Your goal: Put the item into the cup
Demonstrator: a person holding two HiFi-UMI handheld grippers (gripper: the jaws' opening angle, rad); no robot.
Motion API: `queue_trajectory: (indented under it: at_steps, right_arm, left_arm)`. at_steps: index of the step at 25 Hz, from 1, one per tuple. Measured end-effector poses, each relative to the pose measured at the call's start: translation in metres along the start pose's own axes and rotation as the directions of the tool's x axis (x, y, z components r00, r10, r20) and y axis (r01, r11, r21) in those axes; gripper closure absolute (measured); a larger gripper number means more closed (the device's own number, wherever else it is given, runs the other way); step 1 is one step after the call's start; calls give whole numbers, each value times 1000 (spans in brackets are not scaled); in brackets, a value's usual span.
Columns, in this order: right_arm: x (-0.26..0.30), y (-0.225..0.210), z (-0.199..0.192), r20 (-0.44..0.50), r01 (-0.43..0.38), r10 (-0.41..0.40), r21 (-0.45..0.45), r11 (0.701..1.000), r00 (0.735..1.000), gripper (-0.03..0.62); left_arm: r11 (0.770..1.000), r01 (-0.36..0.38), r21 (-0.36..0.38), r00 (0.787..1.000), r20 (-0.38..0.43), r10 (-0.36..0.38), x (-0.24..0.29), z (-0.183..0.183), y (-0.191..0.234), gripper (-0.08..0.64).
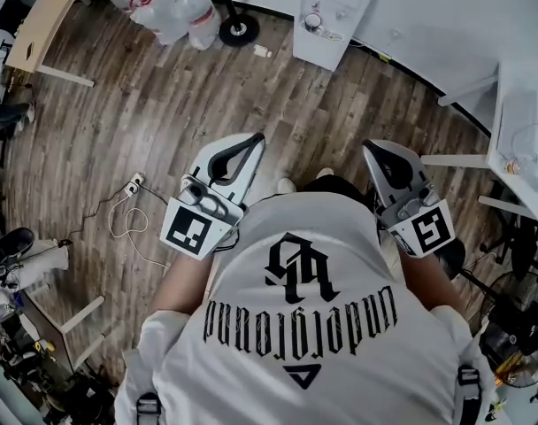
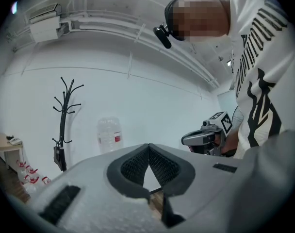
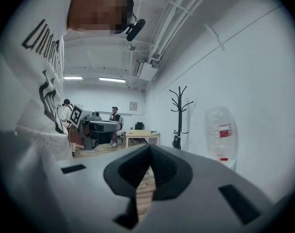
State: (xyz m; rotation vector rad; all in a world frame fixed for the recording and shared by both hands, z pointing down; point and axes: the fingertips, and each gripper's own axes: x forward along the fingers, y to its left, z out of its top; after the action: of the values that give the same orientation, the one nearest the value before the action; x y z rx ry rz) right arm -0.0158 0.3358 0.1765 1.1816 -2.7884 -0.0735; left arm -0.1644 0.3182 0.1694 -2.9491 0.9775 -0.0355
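left gripper (image 1: 257, 138): tips seemingly together, empty | right gripper (image 1: 369, 147): pressed together | shirt (image 1: 322, 326) hides floor (image 1: 163, 104) beneath

Over the brown wooden plank floor (image 1: 163, 113) the left gripper (image 1: 252, 142) is beside the right gripper (image 1: 372, 150). Ahead, a round black stand base (image 1: 239, 31) lies between clear plastic bottles (image 1: 176, 9) and a white cabinet (image 1: 329, 20).

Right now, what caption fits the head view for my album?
Person in white shirt holds left gripper and right gripper, both shut, above a wooden floor.
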Motion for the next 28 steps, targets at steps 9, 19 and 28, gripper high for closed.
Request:
queue_trajectory:
  at_steps: [9,19,28]
  right_arm:
    - [-8,-6,0,6,30,-30,15,999,1000,586]
    - [-10,-28,6,11,31,-31,11,999,999,586]
    - [-6,-38,6,7,22,-22,8,1000,1000,586]
  left_arm:
    - [999,-20,38,1000,21,19,1,9,2,554]
    - [999,-32,19,999,44,31,23,18,2,554]
    - [999,-30,22,999,31,29,31,17,5,554]
